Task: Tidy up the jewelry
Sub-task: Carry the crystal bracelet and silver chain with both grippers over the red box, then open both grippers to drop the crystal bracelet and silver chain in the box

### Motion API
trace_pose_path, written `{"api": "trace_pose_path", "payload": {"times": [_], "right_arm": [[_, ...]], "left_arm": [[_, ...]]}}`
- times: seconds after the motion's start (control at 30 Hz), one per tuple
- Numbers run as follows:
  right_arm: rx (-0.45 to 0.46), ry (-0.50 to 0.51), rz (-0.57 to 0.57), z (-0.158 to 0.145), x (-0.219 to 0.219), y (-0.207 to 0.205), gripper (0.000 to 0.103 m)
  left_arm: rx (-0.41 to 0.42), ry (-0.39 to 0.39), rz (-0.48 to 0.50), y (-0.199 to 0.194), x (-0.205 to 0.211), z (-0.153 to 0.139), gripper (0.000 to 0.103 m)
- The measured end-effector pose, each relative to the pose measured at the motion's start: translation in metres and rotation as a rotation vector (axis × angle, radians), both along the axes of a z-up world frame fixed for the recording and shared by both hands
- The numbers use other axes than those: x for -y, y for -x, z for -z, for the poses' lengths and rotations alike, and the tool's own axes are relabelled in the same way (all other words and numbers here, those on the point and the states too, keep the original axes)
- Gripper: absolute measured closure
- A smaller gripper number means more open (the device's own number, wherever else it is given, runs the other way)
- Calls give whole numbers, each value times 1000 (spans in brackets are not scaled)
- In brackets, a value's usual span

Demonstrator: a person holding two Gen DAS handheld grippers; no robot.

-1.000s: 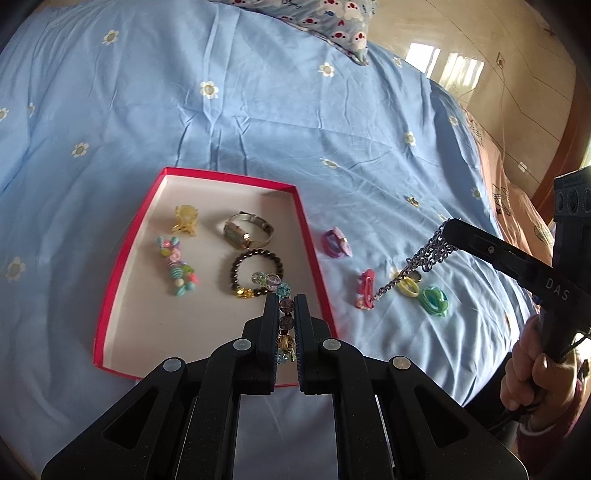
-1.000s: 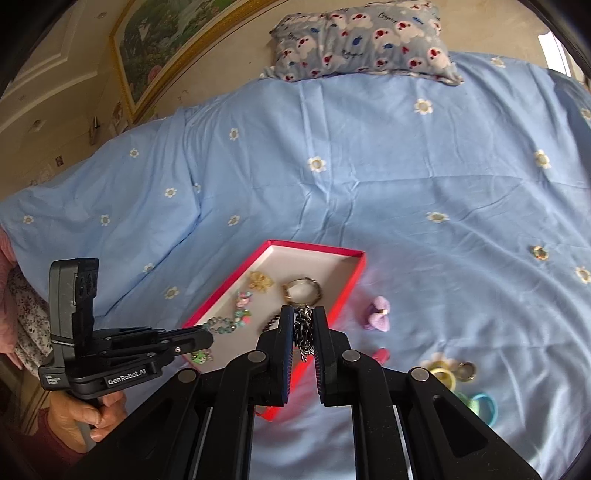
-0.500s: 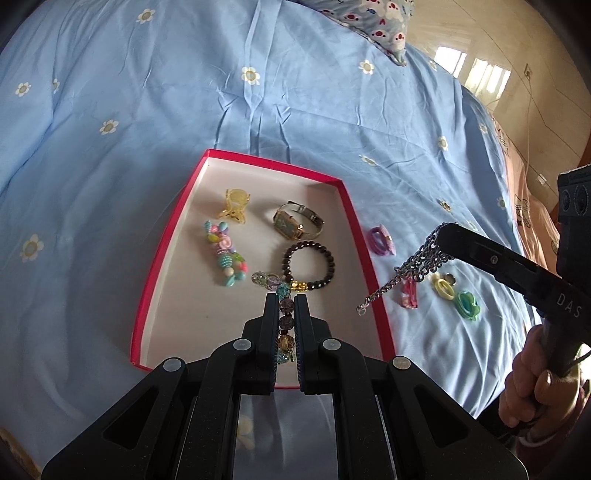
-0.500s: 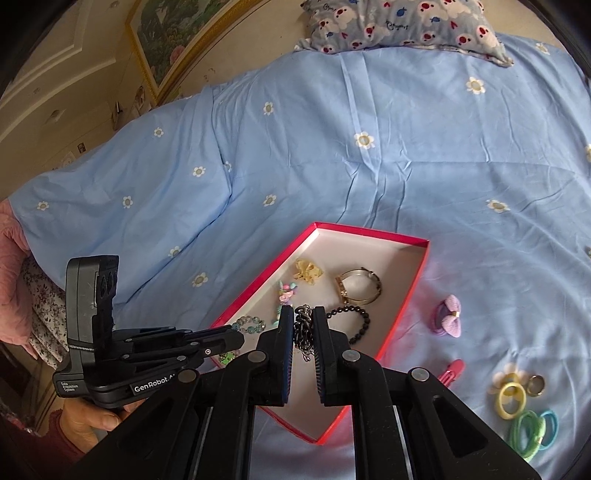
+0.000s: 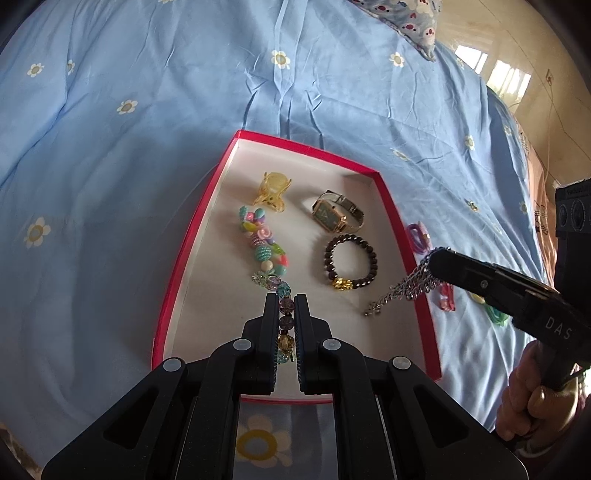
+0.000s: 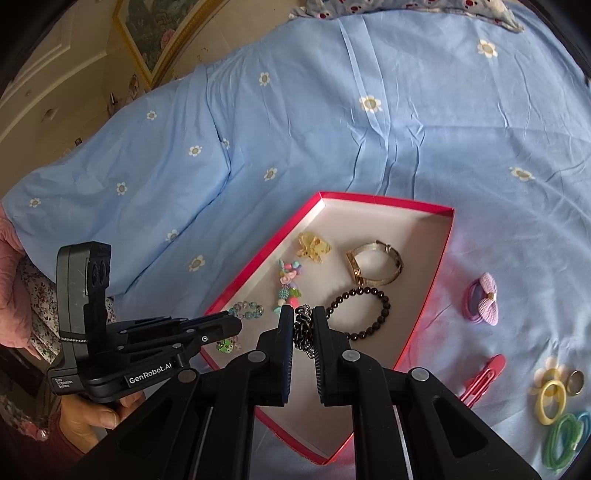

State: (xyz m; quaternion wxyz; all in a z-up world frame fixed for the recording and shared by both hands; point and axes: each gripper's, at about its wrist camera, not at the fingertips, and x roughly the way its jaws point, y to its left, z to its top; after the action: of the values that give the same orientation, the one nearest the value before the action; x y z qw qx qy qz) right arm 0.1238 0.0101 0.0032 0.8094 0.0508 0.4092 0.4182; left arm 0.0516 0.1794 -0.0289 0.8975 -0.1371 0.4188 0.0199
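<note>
A red-rimmed box (image 5: 389, 206) (image 6: 445, 243) lies on the blue bedspread. It holds a yellow hair claw (image 5: 271, 192), a gold watch (image 5: 334, 214), a dark bead bracelet (image 5: 351, 262) and a pastel bead charm (image 5: 264, 243). My left gripper (image 5: 286, 299) is shut on a glass bead bracelet (image 5: 284, 317), its free end resting on the box floor. My right gripper (image 6: 303, 314) is shut on a silver chain (image 6: 303, 330) that hangs over the box's right side (image 5: 402, 291).
On the bedspread right of the box lie a purple bow hair tie (image 6: 484, 299), a red hair clip (image 6: 484, 373), yellow and green hair ties (image 6: 554, 402) and a small ring (image 6: 575, 378). A pillow (image 6: 406, 5) lies at the far edge.
Both grippers moved closer over the box. The chain now hangs over the box's right edge instead of over the bedspread. The glass bead bracelet stays clamped.
</note>
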Motion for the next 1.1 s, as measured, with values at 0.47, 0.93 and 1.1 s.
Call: {"api": "trace_pose_path", "payload": {"times": [0.47,0.93,1.1], "right_arm": [[-83,104,-42,51,-21,-3,93],[-99,117,-43,58,-26,-4,88],[-98,87,-32,49,-20,-2,83]], "left_arm": [[-58,0,-1,-8,-5,26,96],[-73,-27,-17,-5,-3,25,78],[-64,-31,-24,0,-1,18,68]]}}
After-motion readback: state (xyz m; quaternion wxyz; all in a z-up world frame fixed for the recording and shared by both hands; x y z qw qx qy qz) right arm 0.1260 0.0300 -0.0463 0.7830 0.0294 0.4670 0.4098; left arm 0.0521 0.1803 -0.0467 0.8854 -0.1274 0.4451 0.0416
